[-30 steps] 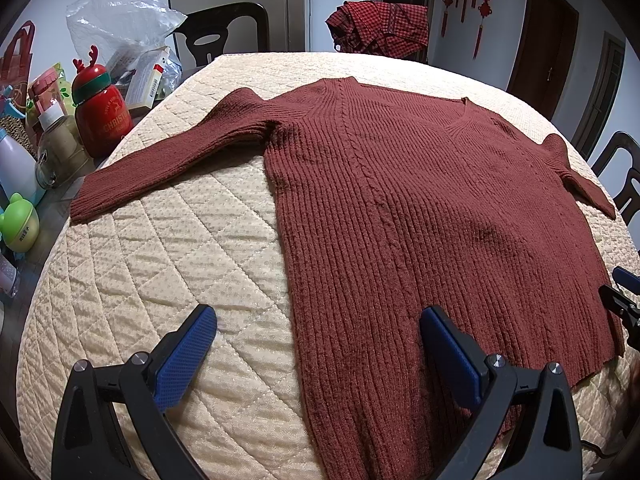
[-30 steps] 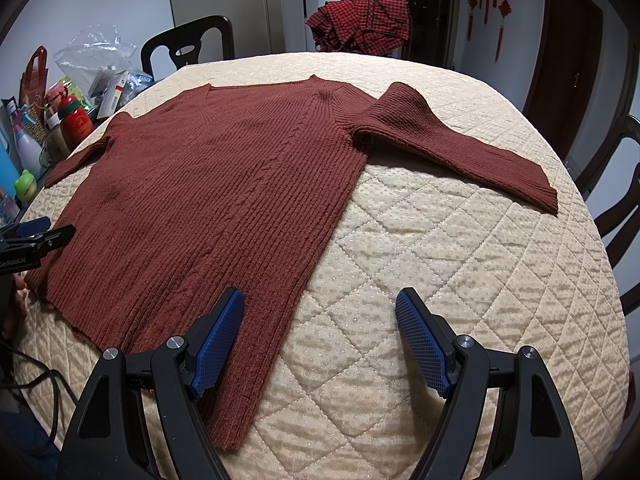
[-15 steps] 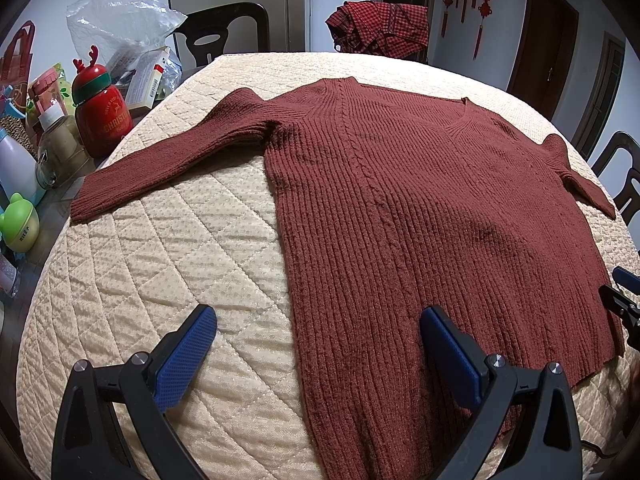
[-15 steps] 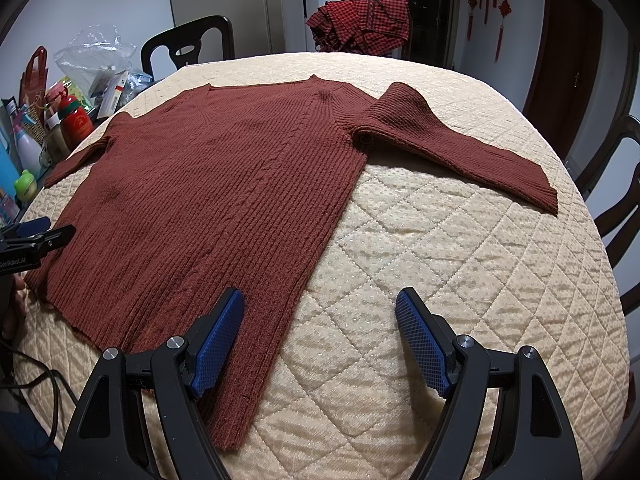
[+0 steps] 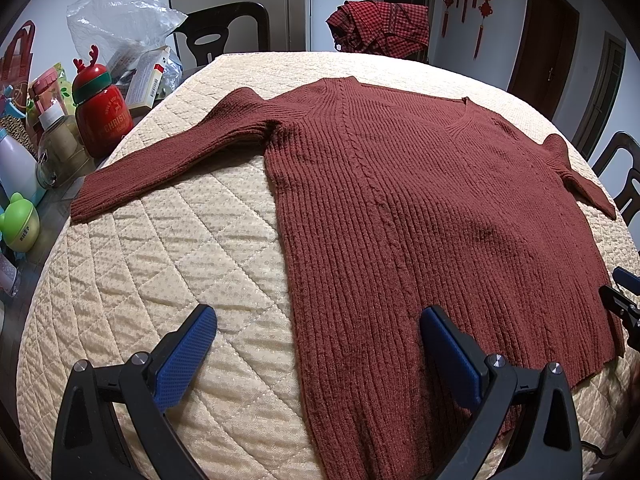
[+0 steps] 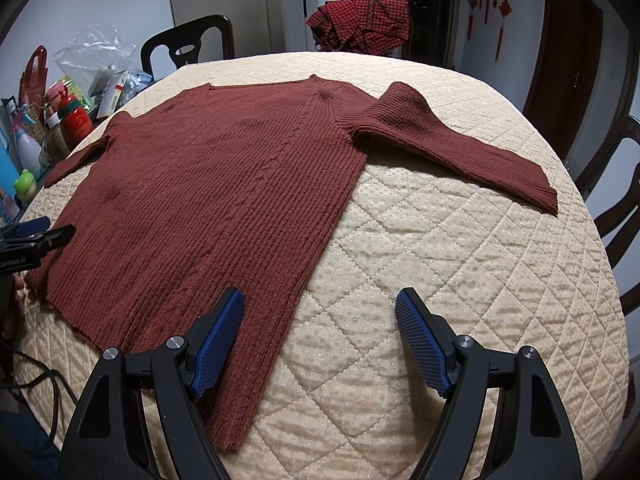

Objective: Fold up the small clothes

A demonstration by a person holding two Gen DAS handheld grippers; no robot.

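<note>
A dark red ribbed sweater [image 5: 420, 208] lies flat on the quilted beige table cover [image 5: 168, 264], sleeves spread to both sides. It also shows in the right wrist view [image 6: 224, 192]. My left gripper [image 5: 318, 350] is open and empty, just above the sweater's near left hem corner. My right gripper [image 6: 320, 336] is open and empty over the near right hem corner; its left pad [image 6: 218, 344] is above the knit. Each gripper's tip shows at the edge of the other's view.
Bottles, a red reindeer flask [image 5: 102, 108] and plastic bags crowd the left table edge. A red checked garment [image 5: 380, 28] is heaped at the far edge. Dark chairs [image 5: 224, 28] stand around. The cover [image 6: 460, 264] lies bare right of the sweater.
</note>
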